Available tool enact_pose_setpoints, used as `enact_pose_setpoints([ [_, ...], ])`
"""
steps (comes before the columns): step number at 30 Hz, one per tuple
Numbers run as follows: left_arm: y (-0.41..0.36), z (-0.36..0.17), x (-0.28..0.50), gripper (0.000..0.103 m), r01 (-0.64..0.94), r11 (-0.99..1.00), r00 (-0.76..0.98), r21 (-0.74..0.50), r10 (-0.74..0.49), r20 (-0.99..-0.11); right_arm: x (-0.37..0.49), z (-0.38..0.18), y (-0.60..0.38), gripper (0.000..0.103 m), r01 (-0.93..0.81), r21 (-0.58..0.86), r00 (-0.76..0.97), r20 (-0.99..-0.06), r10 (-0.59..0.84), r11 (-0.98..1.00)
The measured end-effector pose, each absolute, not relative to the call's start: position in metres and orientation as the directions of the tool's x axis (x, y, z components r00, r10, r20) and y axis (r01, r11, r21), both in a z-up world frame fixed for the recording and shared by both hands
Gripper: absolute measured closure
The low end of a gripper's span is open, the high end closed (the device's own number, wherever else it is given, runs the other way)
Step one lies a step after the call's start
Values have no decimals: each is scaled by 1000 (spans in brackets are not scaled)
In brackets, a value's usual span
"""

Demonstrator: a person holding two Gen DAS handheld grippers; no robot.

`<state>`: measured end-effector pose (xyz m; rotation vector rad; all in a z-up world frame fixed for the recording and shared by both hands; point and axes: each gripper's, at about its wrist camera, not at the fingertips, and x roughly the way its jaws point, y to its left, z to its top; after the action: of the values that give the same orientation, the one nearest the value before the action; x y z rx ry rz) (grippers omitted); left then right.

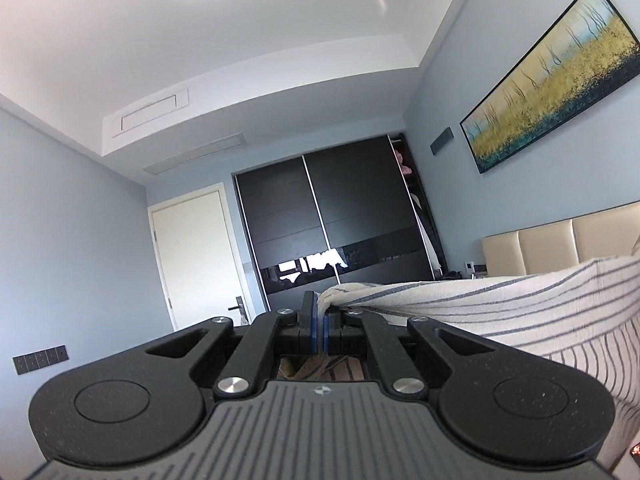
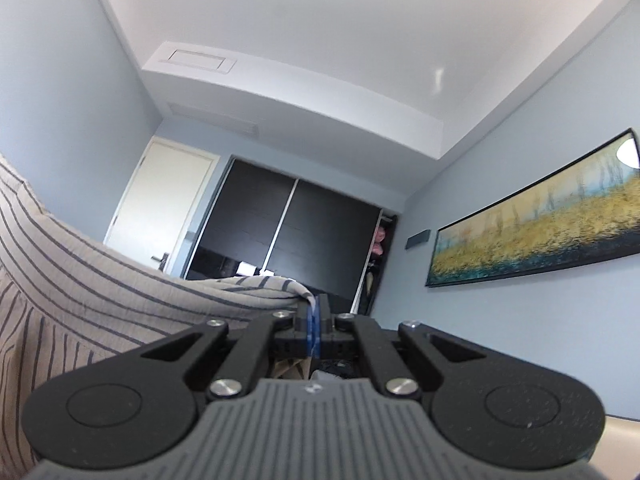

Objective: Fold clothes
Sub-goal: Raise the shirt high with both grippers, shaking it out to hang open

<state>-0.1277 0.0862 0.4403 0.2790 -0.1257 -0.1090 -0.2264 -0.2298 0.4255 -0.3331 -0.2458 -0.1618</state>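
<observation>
- The left claw [image 1: 320, 322] has its jaws pressed together on a corner of the striped shirt [image 1: 500, 312], with the cloth bunched right at the tips.
- The right claw [image 2: 314, 322] is pinching the other corner of the same shirt, jaws tight on the fabric.
- The shirt hangs in the air between the two claws. It runs off to the right of the left claw and off to the left of the right one, so its held edge lies crosswise between them, sagging a little in the middle.
- Both claws point roughly level toward the dark wardrobe [image 1: 332, 228], neither nearer the cloth than the other.
- I'd judge the next move brings that held edge down or across evenly.
- Only the left view shows the padded headboard [image 1: 560, 244]; the right view shows the shirt's lower part with the stripes turning.
</observation>
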Motion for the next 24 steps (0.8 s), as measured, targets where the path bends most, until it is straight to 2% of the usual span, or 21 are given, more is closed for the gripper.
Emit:
enact_pose_setpoints([
  [6,82,426,-164,102,127,944,972,304,-180,153,-256,435,-250,102,281,-257,908,383,-170,925],
  [13,89,425,-198,102,149,947,957,285,-210,200,-288,439,-252,102,308,-234,878,444,-181,922],
  [17,85,420,-219,102,185,931,953,315,-249,175,-308,434,-257,102,324,-203,857,476,-196,924],
  [20,79,413,-222,102,202,916,958,346,-258,124,-305,429,-260,102,311,-199,871,450,-195,929],
  [24,92,400,-221,102,158,929,971,335,-208,117,-302,414,-254,102,282,-226,891,421,-168,932],
])
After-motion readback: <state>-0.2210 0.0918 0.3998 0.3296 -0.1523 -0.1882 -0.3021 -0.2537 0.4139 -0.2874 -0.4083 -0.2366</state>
